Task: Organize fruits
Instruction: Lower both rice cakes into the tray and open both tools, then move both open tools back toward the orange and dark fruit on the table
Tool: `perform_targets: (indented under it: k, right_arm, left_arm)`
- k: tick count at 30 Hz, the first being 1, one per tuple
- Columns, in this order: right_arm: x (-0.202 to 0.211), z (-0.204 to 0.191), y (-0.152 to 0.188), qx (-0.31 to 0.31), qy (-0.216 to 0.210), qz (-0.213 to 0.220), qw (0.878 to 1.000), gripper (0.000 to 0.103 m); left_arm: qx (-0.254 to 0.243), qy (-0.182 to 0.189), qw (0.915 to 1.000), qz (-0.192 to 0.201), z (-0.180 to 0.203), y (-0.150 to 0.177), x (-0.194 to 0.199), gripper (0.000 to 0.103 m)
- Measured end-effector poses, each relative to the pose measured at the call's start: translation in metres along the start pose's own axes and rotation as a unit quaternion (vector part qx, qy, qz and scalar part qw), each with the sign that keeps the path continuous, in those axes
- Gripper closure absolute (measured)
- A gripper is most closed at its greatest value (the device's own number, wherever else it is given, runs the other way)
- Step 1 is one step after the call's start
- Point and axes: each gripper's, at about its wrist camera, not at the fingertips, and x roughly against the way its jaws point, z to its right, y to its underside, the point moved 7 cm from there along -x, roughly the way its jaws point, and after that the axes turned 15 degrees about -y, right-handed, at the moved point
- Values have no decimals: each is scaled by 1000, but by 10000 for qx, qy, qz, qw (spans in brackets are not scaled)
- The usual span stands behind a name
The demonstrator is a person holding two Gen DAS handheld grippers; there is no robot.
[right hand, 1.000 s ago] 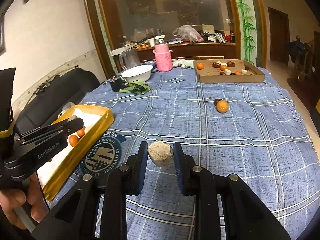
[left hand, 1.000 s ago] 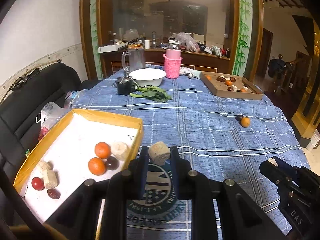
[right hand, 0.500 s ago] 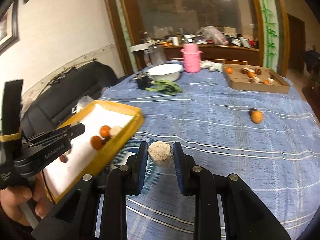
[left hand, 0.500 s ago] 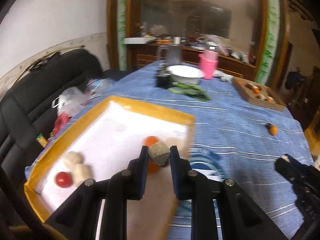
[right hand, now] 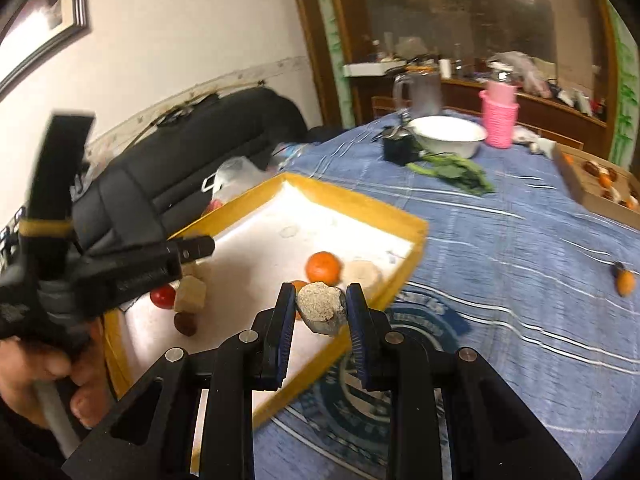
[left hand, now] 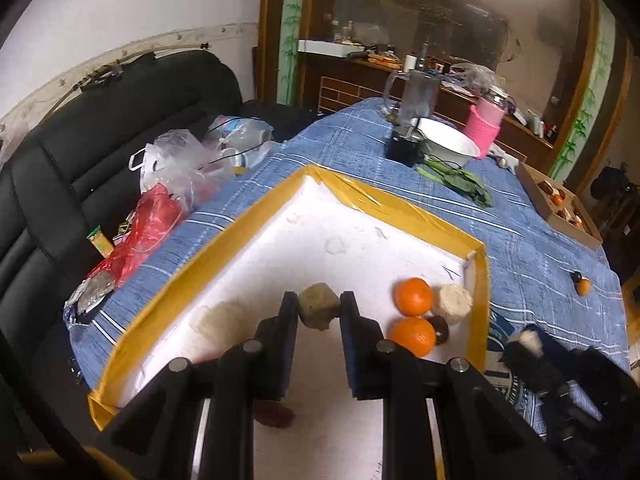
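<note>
- Left claw: closed on a tan cut chunk, pads pressing two opposite flat faces. It hangs above the white floor of the yellow-rimmed tray.
- Right claw: closed on a rounder pale piece with a grainy cut face, held over the tray's near edge where it meets the blue checked table.
- Tray contents: two oranges, a pale cut disc and a dark round fruit clustered by the right wall. A red fruit and another pale chunk lie towards the left.
- Outstanding: one orange fruit with a dark one touching it lies loose on the table, well apart from the tray. A cardboard box further off holds more pieces.
- Handling, judged: both held pieces look light and fairly firm, with crumbly, porous surfaces. Squeezing harder could chip the corners.
- Grip advice: flat cut faces suit the pads best. The rounder piece could pivot if caught off-centre.
- Risk: the oranges are smooth and round and may roll if a released piece strikes them.
</note>
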Motion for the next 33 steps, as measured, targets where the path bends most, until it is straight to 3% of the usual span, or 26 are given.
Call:
perform_targets:
  k: [5, 11, 20, 24, 27, 29, 33]
  right_arm:
    - [-22, -8, 9, 45, -162, -287, 9994, 79]
    - [-37, -11, 18, 65, -234, -540, 9982, 79]
    - [-50, -14, 29, 111, -262, -811, 9963, 78]
    - [-49, -17, 30, 172, -281, -822, 9961, 68]
    - [-45, -19, 30, 210, -302, -769, 9964, 58]
    - [-41, -21, 30, 255, -322, -714, 9966, 53]
    - [-25, -23, 31, 273, -363, -556, 9974, 44]
  left_arm:
    - [-3, -299, 9991, -300, -9, 0, -26, 80]
    - [53, -390, 9978, -531, -11, 9, -42, 79]
    - [81, -469, 9975, -522, -17, 11, -44, 79]
    - [45, -525, 9974, -483, -18, 11, -43, 79]
    - [57, -506, 9979, -412, -19, 10, -38, 57]
    - [56, -618, 9977, -267, -21, 8, -31, 35]
    - [112, -710, 9973, -174, -27, 7, -24, 30]
